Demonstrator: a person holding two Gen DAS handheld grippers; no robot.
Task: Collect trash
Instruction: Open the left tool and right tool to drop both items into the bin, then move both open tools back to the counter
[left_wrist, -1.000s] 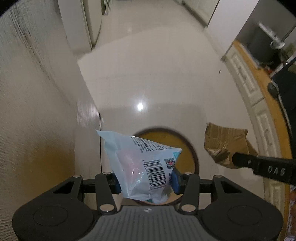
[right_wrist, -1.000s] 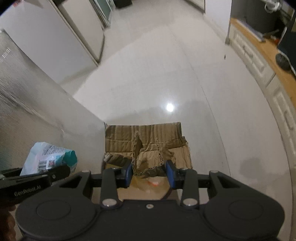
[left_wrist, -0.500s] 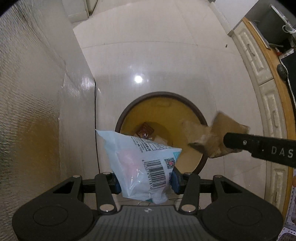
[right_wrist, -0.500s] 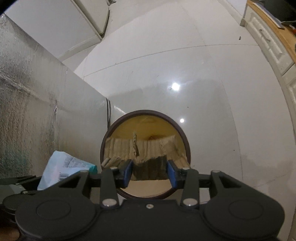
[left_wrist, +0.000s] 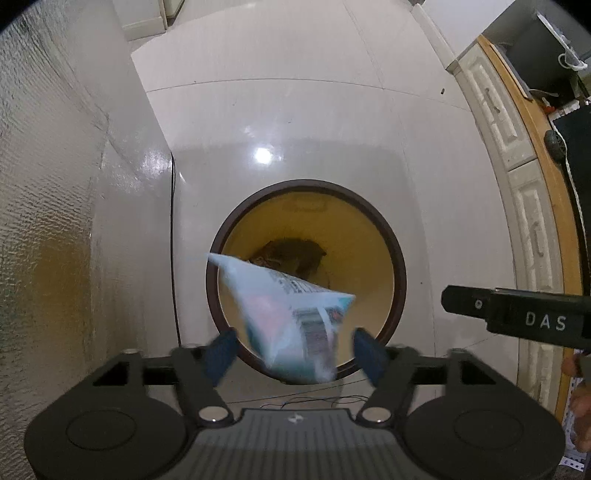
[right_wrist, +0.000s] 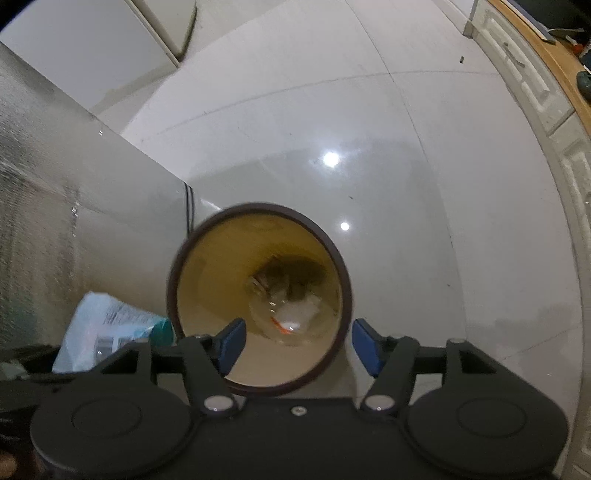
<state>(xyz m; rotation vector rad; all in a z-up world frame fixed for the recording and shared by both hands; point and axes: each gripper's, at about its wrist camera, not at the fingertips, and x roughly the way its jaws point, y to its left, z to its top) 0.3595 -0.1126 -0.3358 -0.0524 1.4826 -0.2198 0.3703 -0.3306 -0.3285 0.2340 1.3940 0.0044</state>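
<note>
We are holding both grippers spread wide above the bin (left_wrist: 391, 236). The left gripper (left_wrist: 295, 352) is gripping nothing: the wrapper (left_wrist: 284, 314) is hanging loose between its pads, slanted, pointed corner up-left. The right gripper (right_wrist: 297, 349) is empty.

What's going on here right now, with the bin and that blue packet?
A person is dropping trash into a round bin on the floor. The left hand-held gripper has its jaws spread, and the blue packet sits loose and blurred between them, right over the bin's mouth. The right hand-held gripper is open and empty above the bin; cardboard already lies at the bottom.
</note>
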